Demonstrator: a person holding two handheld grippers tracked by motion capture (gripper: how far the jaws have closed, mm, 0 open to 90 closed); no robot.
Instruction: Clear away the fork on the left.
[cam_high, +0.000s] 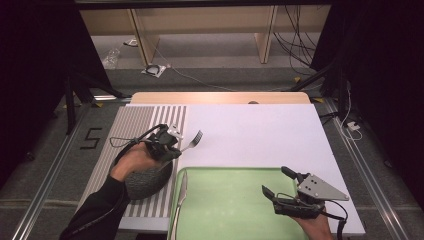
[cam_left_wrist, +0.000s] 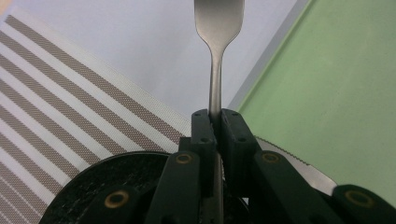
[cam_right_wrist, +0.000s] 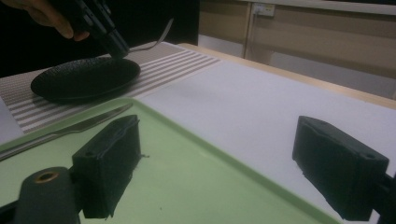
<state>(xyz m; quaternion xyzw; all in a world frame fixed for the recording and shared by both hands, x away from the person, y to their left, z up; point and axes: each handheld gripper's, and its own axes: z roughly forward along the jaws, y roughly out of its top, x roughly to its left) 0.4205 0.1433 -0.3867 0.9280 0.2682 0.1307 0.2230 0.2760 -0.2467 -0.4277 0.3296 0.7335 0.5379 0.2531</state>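
High view: my left tool clamps the fork by its handle above the black plate; my right tool gapes over the green tray. I read "5" on the floor.

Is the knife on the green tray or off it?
On it. The knife lies along the left rim of the green tray, its blade over the edge nearest the black plate.
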